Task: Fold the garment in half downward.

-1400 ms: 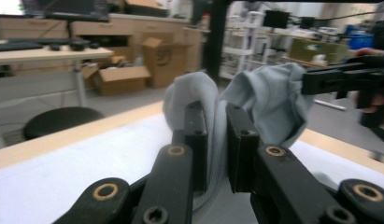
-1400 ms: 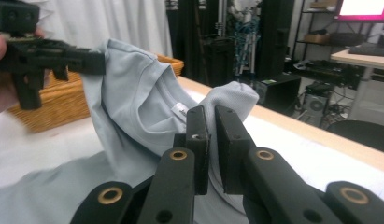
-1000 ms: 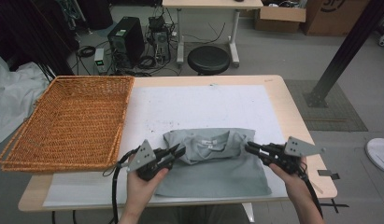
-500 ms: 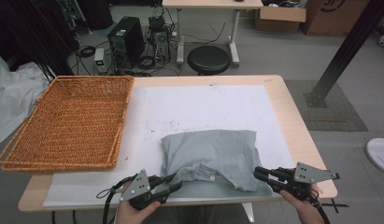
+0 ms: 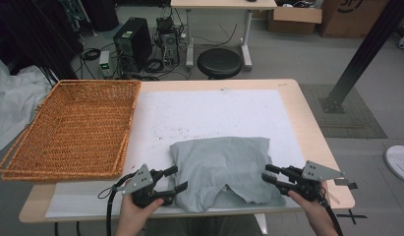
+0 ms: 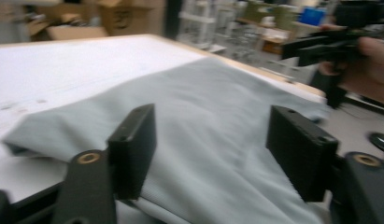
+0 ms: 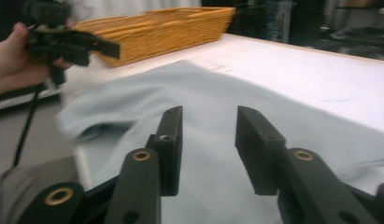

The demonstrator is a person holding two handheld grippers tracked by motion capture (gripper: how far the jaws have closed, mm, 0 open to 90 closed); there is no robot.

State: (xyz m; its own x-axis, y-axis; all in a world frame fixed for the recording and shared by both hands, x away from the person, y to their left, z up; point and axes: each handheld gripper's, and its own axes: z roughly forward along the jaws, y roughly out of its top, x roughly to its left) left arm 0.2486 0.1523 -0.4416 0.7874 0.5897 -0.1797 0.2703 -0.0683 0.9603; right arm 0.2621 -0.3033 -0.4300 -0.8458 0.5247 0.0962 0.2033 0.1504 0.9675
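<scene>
Shirt [image 5: 220, 169] lies folded near the table [image 5: 307, 123] front, both jaws just opening: left gripper [image 5: 173, 180] and right gripper [image 5: 269, 174] spread, holding nothing; basket [image 5: 67, 128] empty, placing remains

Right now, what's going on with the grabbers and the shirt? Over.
Left gripper and right gripper open, jaws just opening, nothing pinched. Grey shirt folded flat between them. Basket off left, nothing blocking.
</scene>
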